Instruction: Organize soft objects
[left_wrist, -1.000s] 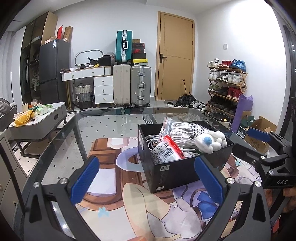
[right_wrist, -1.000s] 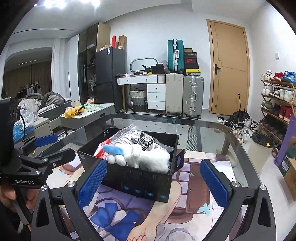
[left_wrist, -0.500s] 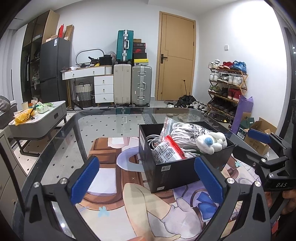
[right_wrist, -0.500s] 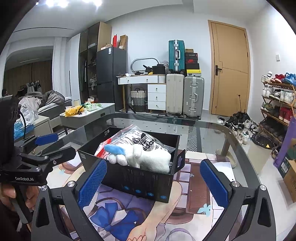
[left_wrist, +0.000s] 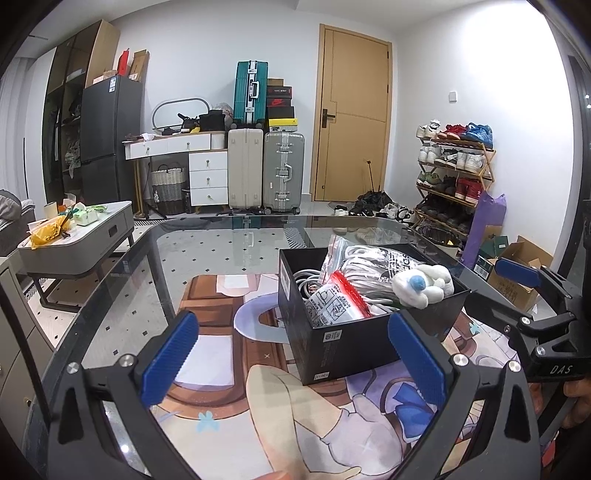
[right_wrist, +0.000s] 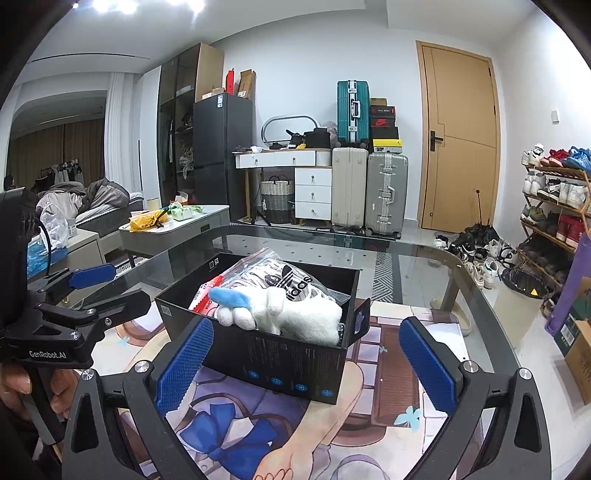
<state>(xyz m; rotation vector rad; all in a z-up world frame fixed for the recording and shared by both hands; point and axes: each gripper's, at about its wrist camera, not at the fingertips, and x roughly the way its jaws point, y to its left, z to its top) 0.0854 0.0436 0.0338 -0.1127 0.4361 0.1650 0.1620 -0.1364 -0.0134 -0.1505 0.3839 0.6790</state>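
Left gripper (left_wrist: 291, 358): nearest the lens in the left wrist view, blue fingers (left_wrist: 168, 356) spread wide apart, nothing between them, held above the mat.
Right gripper (right_wrist: 304, 363): nearest in the right wrist view, fingers (right_wrist: 428, 360) likewise wide apart and empty; also seen at 3 o'clock in the left wrist view.
Hand (right_wrist: 22, 387): at 8 o'clock in the right wrist view, wrapped on the left gripper's handle.
Mat (left_wrist: 229, 376): printed cartoon figure, lies flat on the worktop under both grippers.
Box (left_wrist: 354, 339): black, open-topped, stands on the mat just beyond the fingers, at 1 o'clock in the left wrist view.
Plush (right_wrist: 288, 314): white with a blue patch, lies in the box against the wall nearest the right gripper, touching the bags.
Bags (left_wrist: 365, 273): clear zip bags with white contents, one red-edged, packed in the box.
Worktop (left_wrist: 236, 236): dark glass, rounded rim.
Suitcases (left_wrist: 266, 170): far wall at 12 o'clock, left of the door (left_wrist: 351, 114).
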